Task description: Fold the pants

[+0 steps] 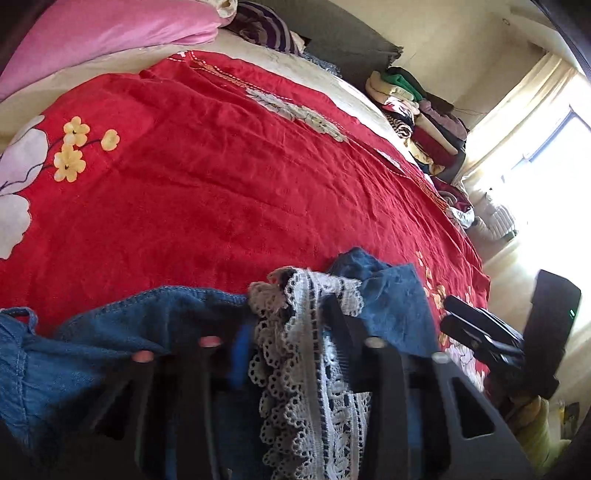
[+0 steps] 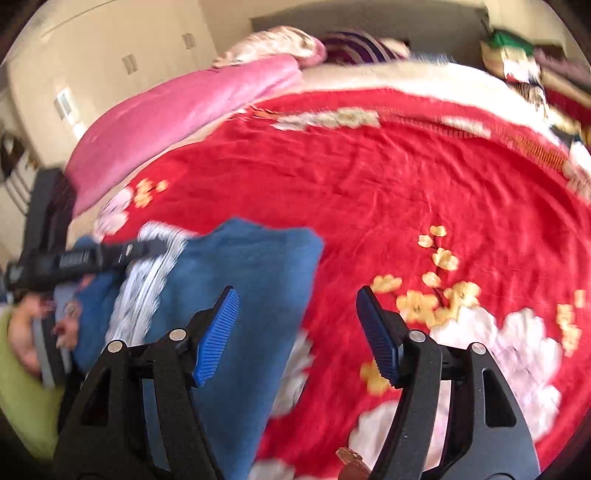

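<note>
Blue denim pants (image 1: 391,302) with a white lace trim (image 1: 306,369) lie bunched at the near edge of a bed covered by a red flowered blanket (image 1: 221,166). My left gripper (image 1: 291,332) is shut on the pants, with the lace band caught between its fingers. The right wrist view shows the folded blue pants (image 2: 251,266) at the left, the left gripper (image 2: 147,249) reaching over their lace trim (image 2: 147,295). My right gripper (image 2: 297,332) stands open just right of the pants, over bare blanket, with nothing between its blue pads (image 2: 218,332). It also shows at the right as the right gripper (image 1: 480,332).
A pink quilt (image 1: 110,33) and striped pillow (image 1: 266,26) lie at the bed's head. A pile of folded clothes (image 1: 417,110) stands beside the far edge, near a bright window (image 1: 554,166). Cream cupboards (image 2: 110,55) line the wall. A person's green sleeve (image 2: 22,387) is at the left.
</note>
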Available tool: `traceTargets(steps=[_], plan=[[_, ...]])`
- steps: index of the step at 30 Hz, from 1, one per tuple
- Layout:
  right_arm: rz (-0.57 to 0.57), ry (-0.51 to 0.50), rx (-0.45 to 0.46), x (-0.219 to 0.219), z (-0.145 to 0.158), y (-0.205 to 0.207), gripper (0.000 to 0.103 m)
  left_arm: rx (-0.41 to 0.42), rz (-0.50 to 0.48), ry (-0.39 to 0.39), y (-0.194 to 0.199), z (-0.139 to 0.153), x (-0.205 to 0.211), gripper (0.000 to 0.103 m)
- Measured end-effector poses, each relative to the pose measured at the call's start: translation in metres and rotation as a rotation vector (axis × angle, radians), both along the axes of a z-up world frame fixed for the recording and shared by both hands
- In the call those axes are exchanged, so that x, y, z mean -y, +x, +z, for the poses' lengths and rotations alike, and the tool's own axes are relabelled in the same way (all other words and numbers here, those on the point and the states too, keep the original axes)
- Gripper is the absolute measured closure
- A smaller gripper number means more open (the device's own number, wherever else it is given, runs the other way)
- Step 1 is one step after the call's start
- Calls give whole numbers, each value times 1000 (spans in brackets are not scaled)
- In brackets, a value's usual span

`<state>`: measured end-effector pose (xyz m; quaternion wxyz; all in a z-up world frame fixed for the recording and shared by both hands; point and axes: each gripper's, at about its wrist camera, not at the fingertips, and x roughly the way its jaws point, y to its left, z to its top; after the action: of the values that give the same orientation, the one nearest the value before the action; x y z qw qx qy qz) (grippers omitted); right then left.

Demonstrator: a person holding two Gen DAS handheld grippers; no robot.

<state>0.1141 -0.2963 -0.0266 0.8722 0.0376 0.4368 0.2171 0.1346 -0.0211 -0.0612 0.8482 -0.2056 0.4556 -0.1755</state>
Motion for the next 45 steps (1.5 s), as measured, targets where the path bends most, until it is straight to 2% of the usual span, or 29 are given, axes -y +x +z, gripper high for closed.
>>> traceTargets(steps=[1,2,3,4,6,7,9,10,14,16,19,21,22,26,28,36,41,45], plan=[[-13,19,-18,1,-5,7,44,2,-6,-12,1,1,0,82],[-28,42,-51,2,-12,18,44,6,-8,-12,0,3,1,82],[-12,65,-77,0,-17,21,49,23,-14,-1,-1,8,3,82],[20,104,-112,-3,-23,27,72,45,-26,11,-3,13,4,82],[68,143,-147,-11,-30,29,89,82,-41,42,-4,21,9,82],[68,134,-121,-13,-30,26,94,86,-44,59,-2,21,11,82],[48,139,-96,-11,-28,23,95,59,-38,106,4,10,13,82],[30,142,-93,-8,-30,22,95,34,-33,119,7,2,13,79],[11,78,-82,-10,-37,19,91,14,-21,114,8,-9,10,74],[9,55,-61,-11,-31,15,82,25,-18,134,2,-2,8,66],[-1,52,-13,-4,-15,3,66,42,-15,155,-11,8,4,59],[-8,64,13,6,-5,-10,61,61,-7,186,-24,15,2,47],[-11,71,19,10,-2,-15,58,68,-5,201,-29,17,1,45],[-9,78,27,22,6,-40,54,90,-4,222,-53,24,-3,45],[-5,71,29,24,8,-49,52,96,-8,223,-67,25,-4,35],[34,55,5,25,7,-89,44,60,-26,92,-116,25,-14,33],[66,56,-38,19,-4,-106,44,19,-27,60,-135,21,-13,33],[80,64,-59,15,-9,-112,42,-35,-74,13,-146,12,-3,33]])
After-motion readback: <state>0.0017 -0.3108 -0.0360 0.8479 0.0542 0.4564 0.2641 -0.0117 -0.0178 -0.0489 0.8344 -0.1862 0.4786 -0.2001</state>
